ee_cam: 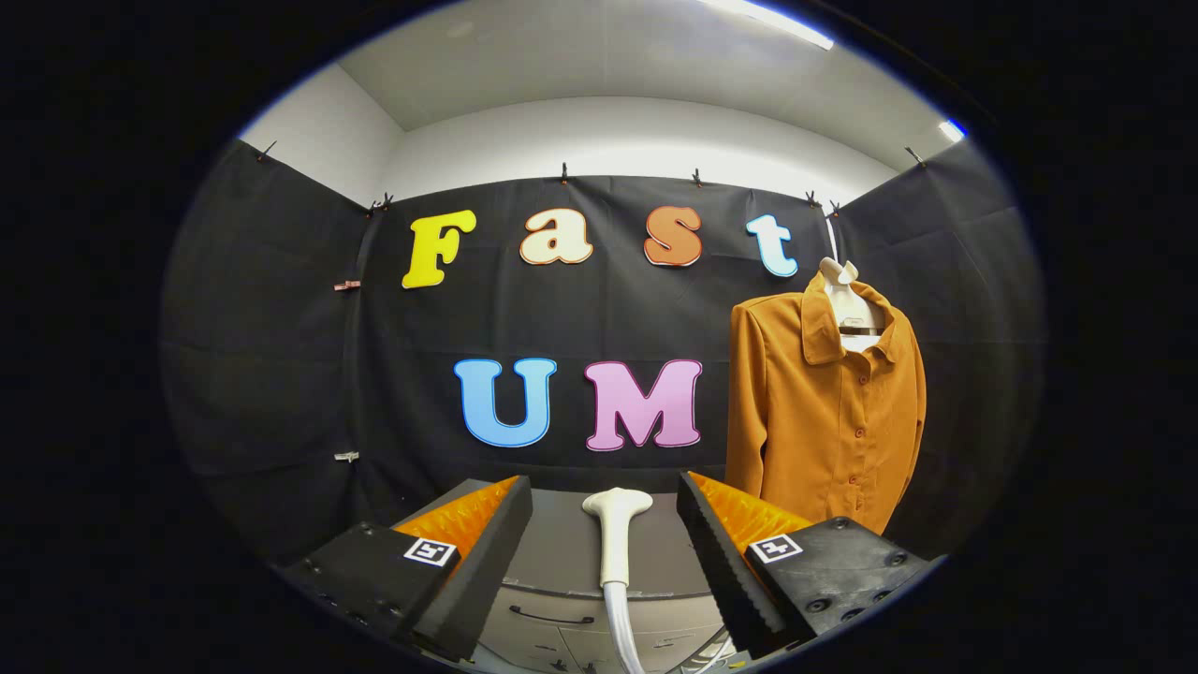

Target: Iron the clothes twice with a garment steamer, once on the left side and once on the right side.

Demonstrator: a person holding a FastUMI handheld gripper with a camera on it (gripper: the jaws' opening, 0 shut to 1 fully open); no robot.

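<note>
Two fingers of the gripper (604, 552) stand spread wide, gripping nothing. Between them rises one white plastic steamer head (616, 534) on its hose, seemingly resting on a grey cabinet top (562, 562). Beyond, at right, hangs one orange buttoned shirt (824, 412) on one white hanger (847, 300).

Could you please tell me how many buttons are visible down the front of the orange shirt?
4, in a line down the placket of the orange shirt, which hangs beyond the open claw. More may be hidden under the collar or below.
</note>
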